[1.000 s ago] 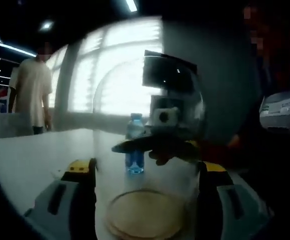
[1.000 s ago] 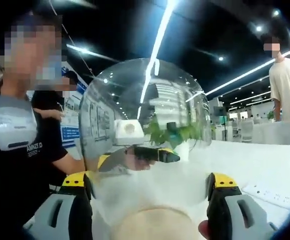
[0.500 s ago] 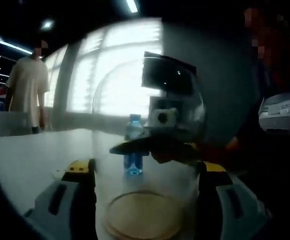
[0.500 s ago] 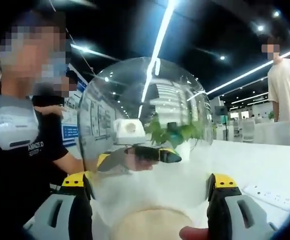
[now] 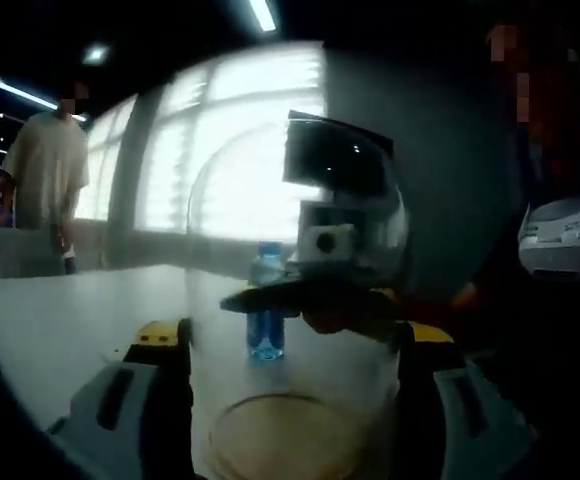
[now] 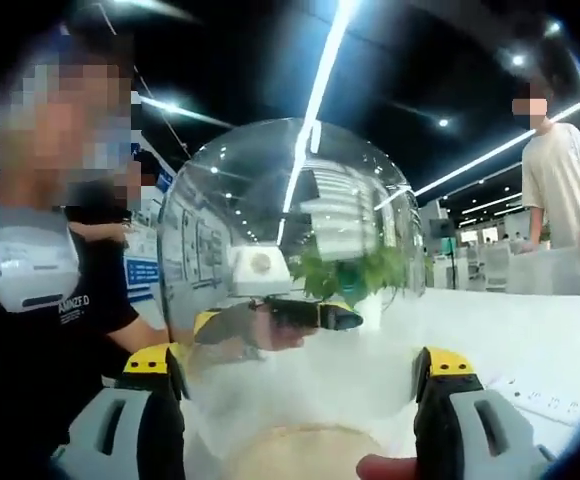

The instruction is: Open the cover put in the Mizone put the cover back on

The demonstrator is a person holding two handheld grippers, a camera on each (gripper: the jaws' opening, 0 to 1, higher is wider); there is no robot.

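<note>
Glass dome cover [image 5: 295, 290] sits between the jaws of the left tongs [image 5: 290, 400], and the same clear cover [image 6: 290, 290] also sits between the jaws of the right tongs [image 6: 300, 410]. Both pairs of tongs are clenched on the cover, one from each side, with their yellow-tipped jaws pressed on the glass. Seen through the glass in each view is the other tongs, at about 12 o'clock from the view's own jaws. A round wooden base [image 5: 285, 440] lies at the bottom of the cover, at 6 o'clock in the left gripper view, and it shows as a pale disc [image 6: 305, 450] low in the right gripper view too.

The Mizone bottle [image 5: 267, 305], blue with a blue cap, stands upright on the white worktop [image 5: 60, 320] behind the cover, seen through the glass. It is well apart from the jaws.

A fingertip [image 6: 385, 467] pokes in at 5 o'clock in the right gripper view. A white power strip [image 6: 545, 395] lies on the worktop at 4 o'clock there. A green plant [image 6: 355, 270] shows through the dome. A person in a pale shirt [image 6: 555, 190] stands at 2 o'clock, beside the worktop.
</note>
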